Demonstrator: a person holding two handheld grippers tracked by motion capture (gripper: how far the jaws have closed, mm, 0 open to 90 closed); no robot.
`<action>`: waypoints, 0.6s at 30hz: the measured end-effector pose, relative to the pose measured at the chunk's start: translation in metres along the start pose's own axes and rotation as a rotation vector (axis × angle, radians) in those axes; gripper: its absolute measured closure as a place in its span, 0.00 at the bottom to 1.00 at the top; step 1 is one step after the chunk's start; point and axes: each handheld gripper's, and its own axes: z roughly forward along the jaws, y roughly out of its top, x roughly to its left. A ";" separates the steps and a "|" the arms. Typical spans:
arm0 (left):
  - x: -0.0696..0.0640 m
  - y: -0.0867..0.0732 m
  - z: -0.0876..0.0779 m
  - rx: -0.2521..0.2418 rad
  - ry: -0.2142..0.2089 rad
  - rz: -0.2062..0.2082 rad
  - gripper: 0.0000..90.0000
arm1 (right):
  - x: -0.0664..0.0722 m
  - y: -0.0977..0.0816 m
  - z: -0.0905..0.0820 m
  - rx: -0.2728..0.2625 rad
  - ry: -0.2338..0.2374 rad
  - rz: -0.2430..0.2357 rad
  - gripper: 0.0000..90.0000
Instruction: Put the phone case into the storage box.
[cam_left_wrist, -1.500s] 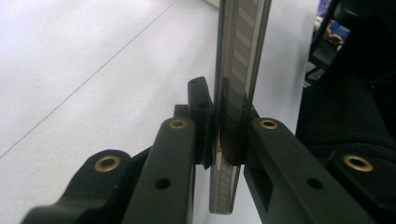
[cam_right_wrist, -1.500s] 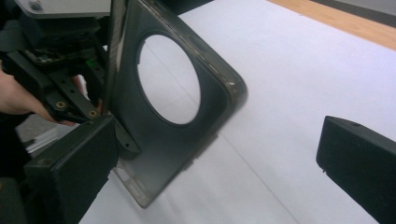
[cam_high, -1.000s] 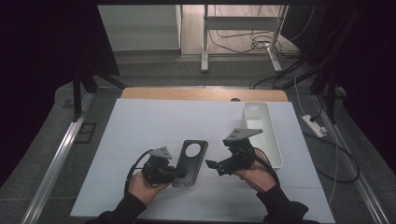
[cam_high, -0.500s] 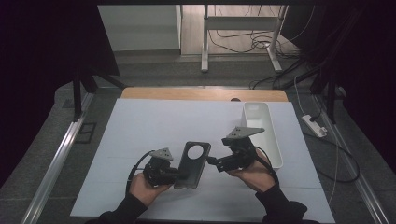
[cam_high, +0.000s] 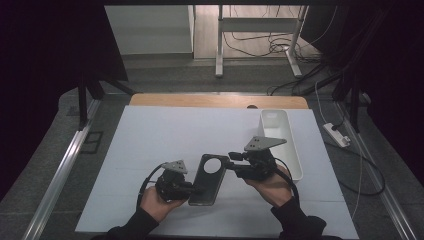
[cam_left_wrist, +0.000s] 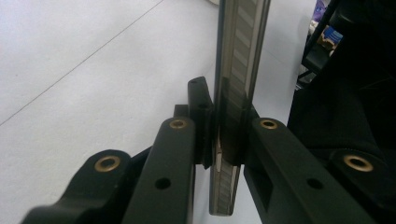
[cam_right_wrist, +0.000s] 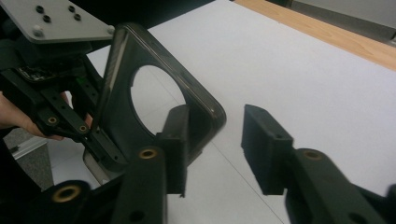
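Lying across the table, one white sheet (cam_high: 165, 145) bears one white tray (cam_high: 283, 142) at its far right; the high view alone shows both, with the person's two hands entering from the near edge. One dark phone case (cam_high: 209, 179) is held above the near centre of the sheet, between the two grippers. It is a thin, glossy black shell with rounded corners and one large round camera opening near its far end. The right gripper view shows that opening and the flat back (cam_right_wrist: 140, 116); the left gripper view shows the case edge-on (cam_left_wrist: 236, 93), as a narrow strip with a ribbed inner band.

Two grippers are counted. The left gripper (cam_left_wrist: 223, 140) is clamped on the near left edge of the case, both pads pressing its faces. The right gripper (cam_right_wrist: 212, 144) has just been closing; its jaws stand apart at the far right corner of the case, one pad beside that corner, neither pressing it
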 end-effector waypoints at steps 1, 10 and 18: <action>0.000 0.000 0.000 0.002 -0.004 0.002 0.94 | 0.000 0.000 0.000 -0.001 0.003 -0.001 0.73; 0.001 -0.001 0.001 0.001 -0.034 -0.001 0.94 | 0.000 0.000 -0.001 -0.003 0.020 -0.017 0.85; 0.003 -0.002 0.005 0.001 -0.058 0.008 0.93 | 0.000 0.001 -0.002 0.010 0.033 0.001 0.87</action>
